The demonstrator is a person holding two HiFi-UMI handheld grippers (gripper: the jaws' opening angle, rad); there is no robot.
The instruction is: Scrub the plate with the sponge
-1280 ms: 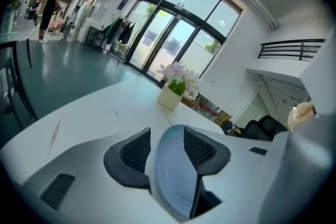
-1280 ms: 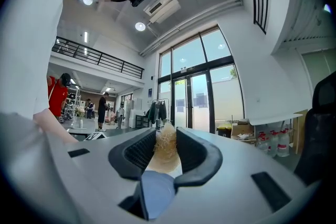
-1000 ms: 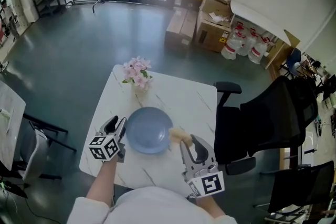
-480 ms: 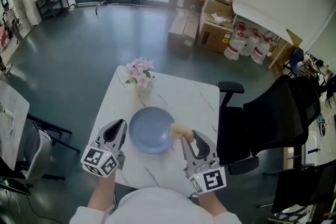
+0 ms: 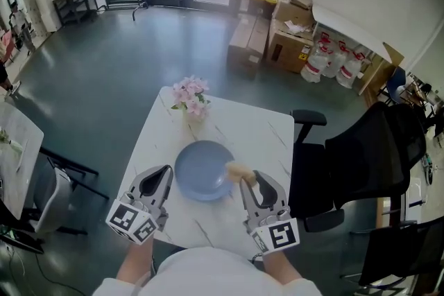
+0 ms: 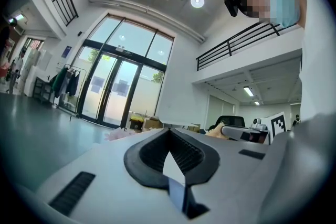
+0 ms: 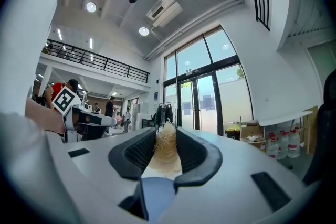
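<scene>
The plate [image 5: 201, 180] is blue, the sponge [image 5: 237, 170] straw-yellow, the flowers [image 5: 191, 95] pink, the worktop [image 5: 250, 135] white with thin grey veins, and the chair [image 5: 361, 156] black.

A head-worn camera looks steeply down from well above the white surface [image 5: 257, 132], with the left claw [image 5: 164, 174] and right claw [image 5: 248, 183] near the frame's bottom. Each claw's own camera sits close behind its jaws, facing level toward the glass doors [image 6: 113, 94], which all three views share. The left gripper view catches the right claw at its right edge, the right gripper view the left claw at its left.
</scene>
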